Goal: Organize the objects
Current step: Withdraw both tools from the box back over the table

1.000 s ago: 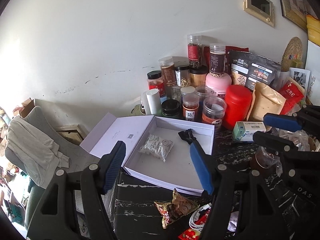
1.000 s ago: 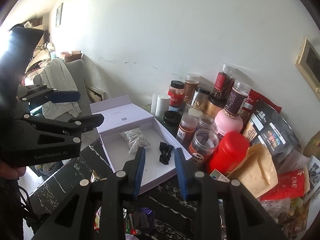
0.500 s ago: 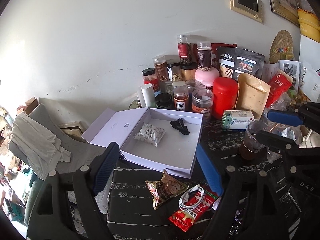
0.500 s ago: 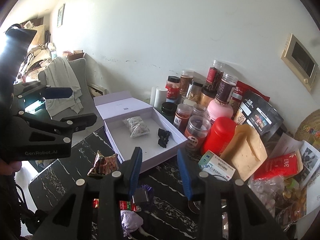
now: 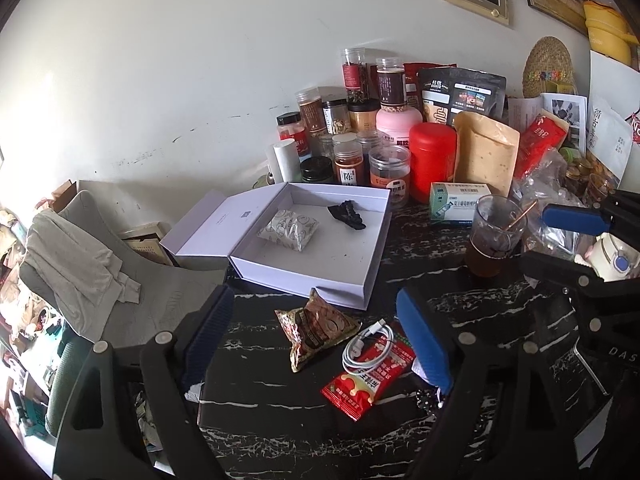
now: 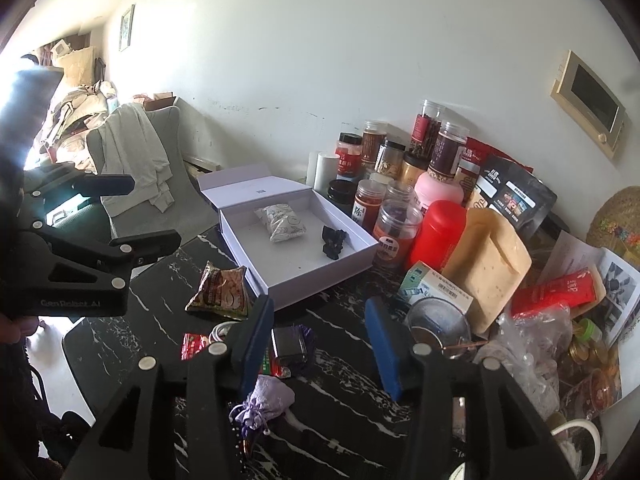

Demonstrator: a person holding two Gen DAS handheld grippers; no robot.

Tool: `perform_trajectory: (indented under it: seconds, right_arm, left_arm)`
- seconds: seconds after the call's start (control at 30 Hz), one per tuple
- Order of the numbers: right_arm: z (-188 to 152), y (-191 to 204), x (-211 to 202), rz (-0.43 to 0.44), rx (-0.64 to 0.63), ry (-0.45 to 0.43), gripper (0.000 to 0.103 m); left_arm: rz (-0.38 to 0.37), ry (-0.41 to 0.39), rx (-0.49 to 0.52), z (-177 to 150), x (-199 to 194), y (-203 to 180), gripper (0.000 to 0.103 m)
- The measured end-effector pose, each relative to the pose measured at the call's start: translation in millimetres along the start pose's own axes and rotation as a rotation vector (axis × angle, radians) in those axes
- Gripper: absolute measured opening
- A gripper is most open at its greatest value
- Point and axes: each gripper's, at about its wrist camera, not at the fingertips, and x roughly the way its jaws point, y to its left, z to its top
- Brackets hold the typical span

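Note:
An open white box (image 5: 362, 276) (image 6: 352, 262) lies on the black marble table and holds a white sachet (image 5: 289, 229) (image 6: 280, 222) and a black clip-like object (image 5: 347, 215) (image 6: 333, 242). In front of it lie a brown snack packet (image 5: 316, 326) (image 6: 218, 292), a coiled white cable (image 5: 366, 346) on a red packet (image 5: 370, 376), a dark small case (image 6: 290, 346) and a lilac pouch (image 6: 266, 398). My left gripper (image 5: 316, 340) is open and empty above the snack packet. My right gripper (image 6: 320, 340) is open and empty above the case.
Jars (image 5: 352, 156), a red canister (image 5: 434, 160), a tan pouch (image 5: 484, 156) and a medicine carton (image 5: 460, 202) crowd the back. A glass of dark liquid (image 5: 494, 236) stands right of the box. A grey chair with clothes (image 5: 88, 264) is at the left.
Both grippers have pulled back and up from the box, both empty. The black object stays in the box. More of the table's front with the packets and cable has come into view.

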Motion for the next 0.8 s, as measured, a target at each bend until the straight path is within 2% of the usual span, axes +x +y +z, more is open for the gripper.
perform_trajectory:
  seconds: [0.37,0.8]
  right_arm:
    - [-47.7,4.9,4.4,0.044,0.022,0.058,0.048]
    - [-88.9,18.8,29.0,0.092,0.025,0.12,0.048]
  left_arm:
    - [-0.047,0.055,-0.009,-47.9,6.2,-12.2,0.083]
    - [-0.102,0.135,0.014,-97.1,39.5,-32.6,0.083]
